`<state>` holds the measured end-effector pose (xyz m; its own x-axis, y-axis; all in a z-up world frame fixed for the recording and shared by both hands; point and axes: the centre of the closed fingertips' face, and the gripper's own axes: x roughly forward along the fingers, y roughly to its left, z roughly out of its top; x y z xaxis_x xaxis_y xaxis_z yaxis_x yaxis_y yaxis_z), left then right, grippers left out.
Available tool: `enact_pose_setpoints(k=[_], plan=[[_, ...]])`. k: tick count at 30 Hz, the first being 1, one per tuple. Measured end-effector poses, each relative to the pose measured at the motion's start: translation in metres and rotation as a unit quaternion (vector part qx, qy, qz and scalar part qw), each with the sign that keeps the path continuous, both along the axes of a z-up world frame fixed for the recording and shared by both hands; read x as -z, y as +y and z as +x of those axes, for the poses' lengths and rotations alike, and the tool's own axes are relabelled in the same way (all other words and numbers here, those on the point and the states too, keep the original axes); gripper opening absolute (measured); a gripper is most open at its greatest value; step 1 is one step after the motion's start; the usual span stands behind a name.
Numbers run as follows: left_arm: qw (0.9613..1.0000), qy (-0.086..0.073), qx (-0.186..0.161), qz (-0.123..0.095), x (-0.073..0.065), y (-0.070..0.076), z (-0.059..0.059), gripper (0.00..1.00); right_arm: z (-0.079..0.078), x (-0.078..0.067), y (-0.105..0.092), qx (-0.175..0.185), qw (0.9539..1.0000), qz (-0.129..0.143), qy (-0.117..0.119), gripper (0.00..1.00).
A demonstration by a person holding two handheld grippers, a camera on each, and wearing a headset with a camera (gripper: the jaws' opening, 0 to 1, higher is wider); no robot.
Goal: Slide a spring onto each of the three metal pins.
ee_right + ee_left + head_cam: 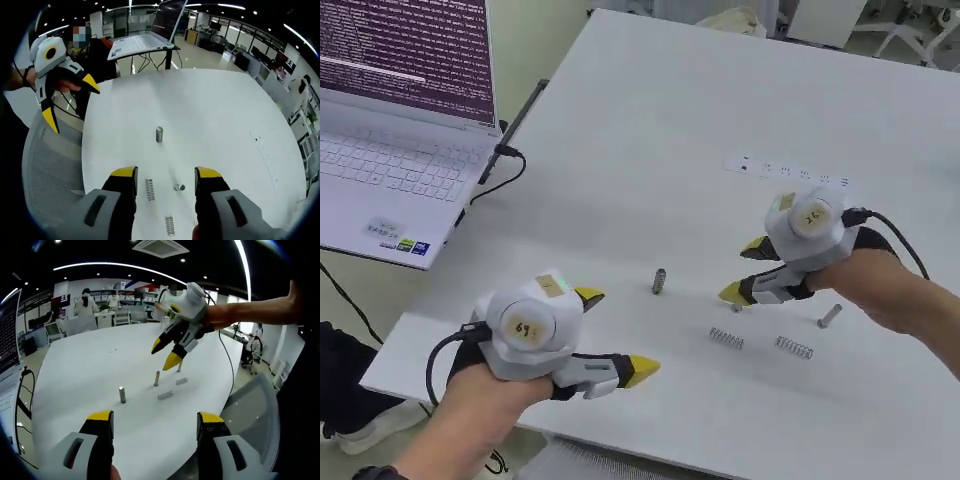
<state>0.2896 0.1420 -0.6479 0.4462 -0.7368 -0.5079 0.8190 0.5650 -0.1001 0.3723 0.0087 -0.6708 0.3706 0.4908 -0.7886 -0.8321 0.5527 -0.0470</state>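
Observation:
One metal pin (659, 281) stands upright mid-table with a spring coiled around it; it is also in the left gripper view (122, 394) and the right gripper view (159, 134). A bare pin (179, 187) stands just ahead of my open right gripper (166, 173), below its jaws in the head view (736, 307). Another bare pin (829, 316) sits to the right. Two loose springs (726, 338) (794, 347) lie flat near the front edge. My right gripper (743, 269) hovers empty above the table. My left gripper (616, 333) is open and empty near the front edge.
An open laptop (400, 120) with a black cable (510, 155) occupies the table's left side. A white strip (790, 172) lies further back. A mesh chair (50, 170) stands beyond the front edge of the table (650, 130). People stand far back (85, 302).

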Motion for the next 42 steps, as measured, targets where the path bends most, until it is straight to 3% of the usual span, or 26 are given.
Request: enact_pose_setpoints(k=[8, 14, 20, 26, 29, 42], plan=[[0.9998, -0.003, 0.019, 0.007, -0.001, -0.014, -0.001, 0.64, -0.013, -0.004, -0.023, 0.053, 0.9979, 0.037, -0.01, 0.5], [0.9995, -0.004, 0.027, 0.013, -0.002, -0.02, -0.001, 0.64, -0.025, -0.008, -0.041, 0.1, 0.9921, 0.073, -0.018, 0.52], [0.9994, -0.006, 0.032, 0.012, -0.003, -0.025, 0.002, 0.64, -0.047, 0.006, -0.061, 0.131, 0.988, 0.082, -0.008, 0.55], [0.9993, -0.01, 0.034, 0.014, -0.005, -0.027, 0.005, 0.64, -0.061, 0.005, -0.08, 0.172, 0.9805, 0.093, -0.02, 0.58], [0.9992, -0.012, 0.035, 0.014, -0.007, -0.028, 0.006, 0.64, -0.065, 0.001, -0.089, 0.198, 0.9732, 0.113, -0.031, 0.59], [0.9986, -0.015, 0.047, 0.017, -0.009, -0.034, 0.004, 0.64, -0.092, 0.001, -0.103, 0.234, 0.962, 0.136, -0.041, 0.63]])
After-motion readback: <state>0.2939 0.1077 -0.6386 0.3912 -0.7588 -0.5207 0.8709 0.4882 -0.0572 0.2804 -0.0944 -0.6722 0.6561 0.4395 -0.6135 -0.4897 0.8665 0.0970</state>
